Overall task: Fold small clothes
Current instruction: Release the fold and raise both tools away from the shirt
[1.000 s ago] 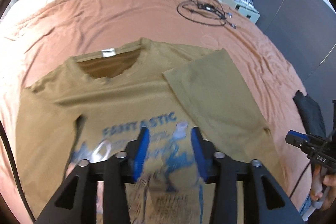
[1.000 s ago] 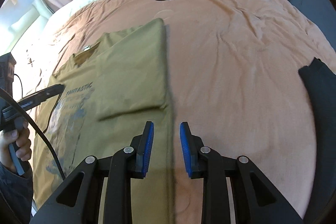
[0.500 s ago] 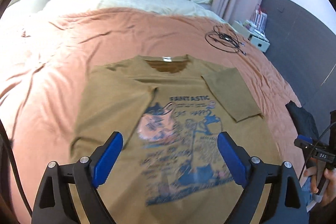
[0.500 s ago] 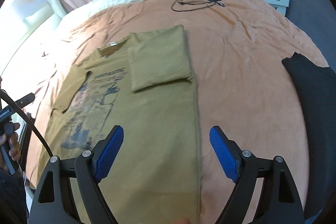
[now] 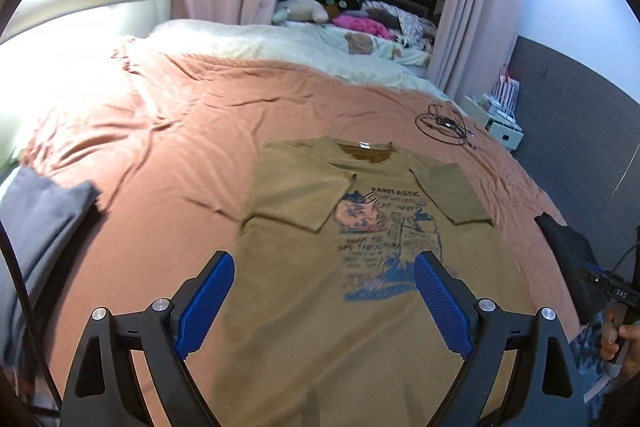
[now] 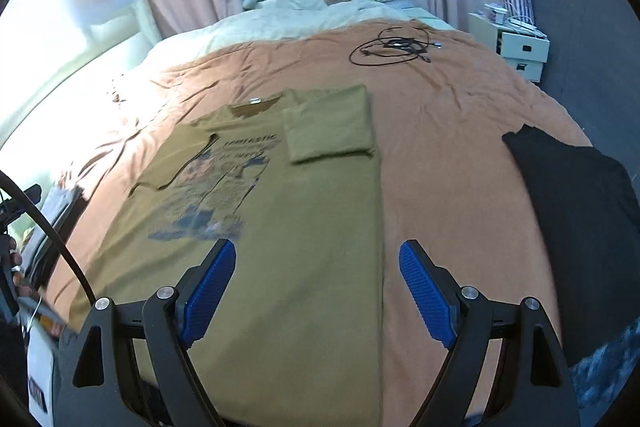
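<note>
An olive-tan T-shirt (image 5: 320, 291) with a blue print lies flat, front up, on the salmon bedspread (image 5: 180, 147). Both sleeves are folded in over the chest. It also shows in the right wrist view (image 6: 304, 211). My left gripper (image 5: 324, 303) is open and empty, above the shirt's lower part. My right gripper (image 6: 316, 291) is open and empty, above the shirt's lower right edge. The right gripper (image 5: 608, 287) shows at the far right of the left wrist view.
A black garment (image 6: 580, 211) lies right of the shirt. A grey garment (image 5: 36, 227) lies at the left. A coiled black cable (image 6: 392, 47) lies further up the bed. Pillows and plush toys (image 5: 304, 11) sit at the head. White drawers (image 6: 520, 47) stand at the right.
Both grippers have opened wide and pulled back and up from the shirt. The left sleeve now lies folded over the chest.
</note>
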Motion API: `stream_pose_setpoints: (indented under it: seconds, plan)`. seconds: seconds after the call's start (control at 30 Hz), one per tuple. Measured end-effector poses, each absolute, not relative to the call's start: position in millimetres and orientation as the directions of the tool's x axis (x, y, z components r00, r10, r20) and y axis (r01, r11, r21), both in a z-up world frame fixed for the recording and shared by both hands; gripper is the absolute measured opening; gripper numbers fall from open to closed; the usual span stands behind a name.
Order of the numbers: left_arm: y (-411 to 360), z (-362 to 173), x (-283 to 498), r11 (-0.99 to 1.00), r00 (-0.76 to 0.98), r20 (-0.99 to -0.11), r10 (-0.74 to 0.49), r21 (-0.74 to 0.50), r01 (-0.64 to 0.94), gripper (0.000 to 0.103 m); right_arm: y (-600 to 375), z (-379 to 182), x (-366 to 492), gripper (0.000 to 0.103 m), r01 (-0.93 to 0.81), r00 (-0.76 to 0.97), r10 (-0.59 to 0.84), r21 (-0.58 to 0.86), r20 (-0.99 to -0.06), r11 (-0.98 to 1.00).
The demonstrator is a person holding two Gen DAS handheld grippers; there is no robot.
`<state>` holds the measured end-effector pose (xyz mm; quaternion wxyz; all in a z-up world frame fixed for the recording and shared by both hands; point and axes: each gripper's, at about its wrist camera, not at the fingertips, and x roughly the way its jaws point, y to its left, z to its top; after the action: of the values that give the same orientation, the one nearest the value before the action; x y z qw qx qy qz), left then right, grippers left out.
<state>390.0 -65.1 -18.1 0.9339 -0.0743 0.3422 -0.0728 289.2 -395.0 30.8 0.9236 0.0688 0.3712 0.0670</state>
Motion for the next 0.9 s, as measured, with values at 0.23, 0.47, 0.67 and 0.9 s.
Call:
stream_pose_setpoints:
  seconds: [0.23,0.47,0.67,0.9]
  plan:
    - [-39,-21,315,0.983,0.741,-0.650,-0.169,-0.170,0.075,0.092,-400,32,215,0.083,-0.074,0.732,0.204,0.221,-0.650,0.972]
    - [-25,-33,248,0.984,0.756,-0.633,-0.165,-0.158,0.082,0.101,-389,29,144,0.083,-0.093,0.722,0.148,0.118,-0.676,0.989]
    - [-14,-60,214,0.981,0.727,-0.663,-0.179,-0.175,0.082,0.103,-378,22,117,0.095,-0.113,0.705,0.155,0.106,-0.692,0.988]
    - [4,-94,212,0.979,0.688,-0.707,-0.162,-0.200,0.025,0.102,-391,1,129,0.103,-0.048,0.689,0.135,0.141,-0.712,0.989]
